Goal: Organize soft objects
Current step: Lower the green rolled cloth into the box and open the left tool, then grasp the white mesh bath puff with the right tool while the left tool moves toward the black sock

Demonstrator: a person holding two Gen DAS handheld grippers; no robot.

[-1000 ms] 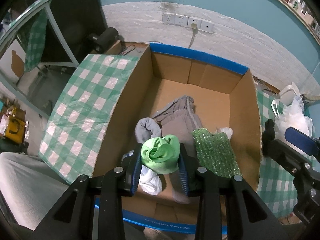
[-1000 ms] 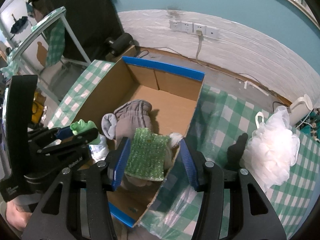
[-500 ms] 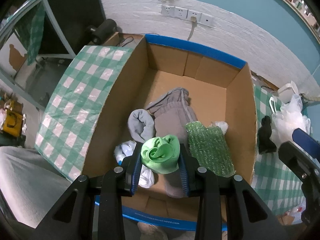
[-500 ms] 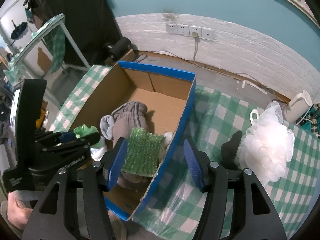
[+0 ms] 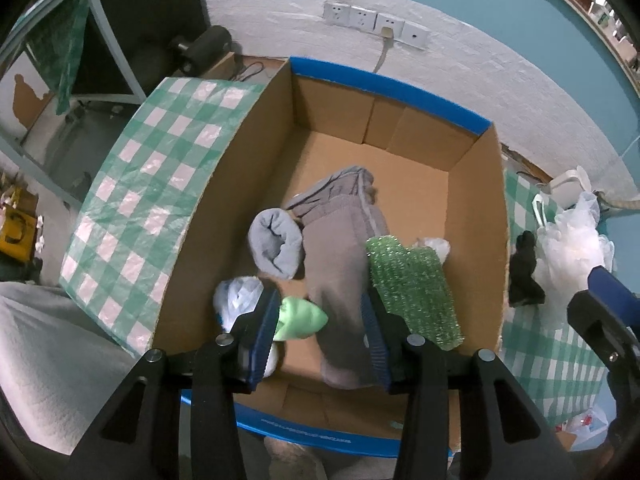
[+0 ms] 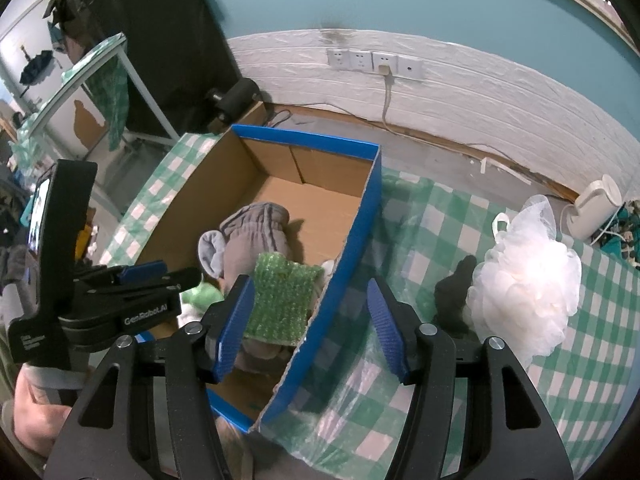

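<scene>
Green cloth (image 5: 299,317) sits in the box (image 5: 476,216), against our left claw's (image 5: 320,334) inner pad; jaws have just been opening, so it's let go. Right claw (image 6: 314,322) spread, straddling the box wall, nothing gripped. White pouf (image 6: 528,288) waits on the table (image 6: 420,236).

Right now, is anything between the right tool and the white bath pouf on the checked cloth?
Nothing blocks it. The right tool straddles the box wall; a black item lies beside the pouf.
</scene>
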